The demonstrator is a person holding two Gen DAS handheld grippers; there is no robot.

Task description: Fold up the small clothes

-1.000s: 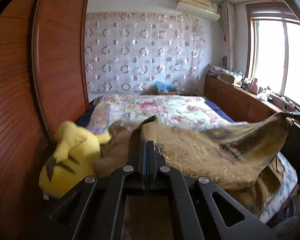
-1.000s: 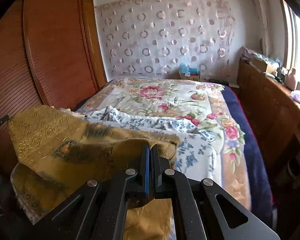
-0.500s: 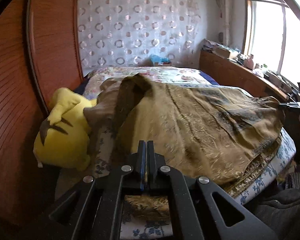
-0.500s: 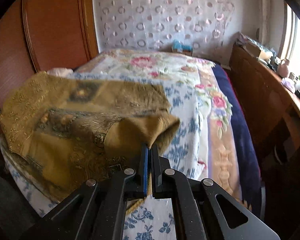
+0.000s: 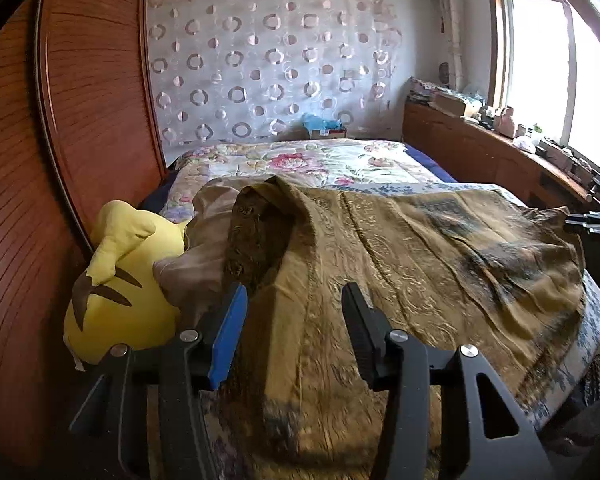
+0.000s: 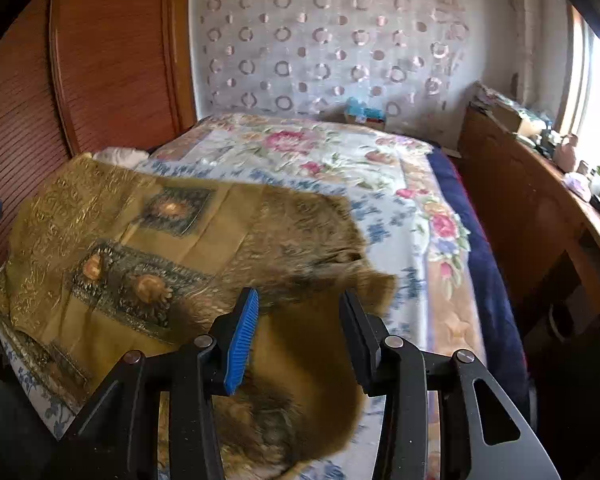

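- Nearest in the left wrist view, the left gripper is seen with its jaws opening; the olive-gold brocade garment with dark patterned panels runs beneath and between the black fingers, but the blue-faced pad is not pressed against it.
- Nearest in the right wrist view, the right gripper is likewise seen with jaws opening; a blurred corner of the same garment lies between and below the fingers, and no grip is held.
- The garment is spread across the near end of the floral-quilted bed, and every other place is given from it.
- Its long axis is judged to run crosswise between the two grippers, so each gripper is set at one end, neither clearly nearer to the middle.
- From either tool the bulk of the garment lies ahead and slightly downward; the next fold is judged to depend on that.
- At the garment's left end, a bunched, turned-over part is seen touching a yellow plush toy with brown-tipped ears.
- Beyond the garment, a sheer curtain with ring patterns is seen on the far wall.
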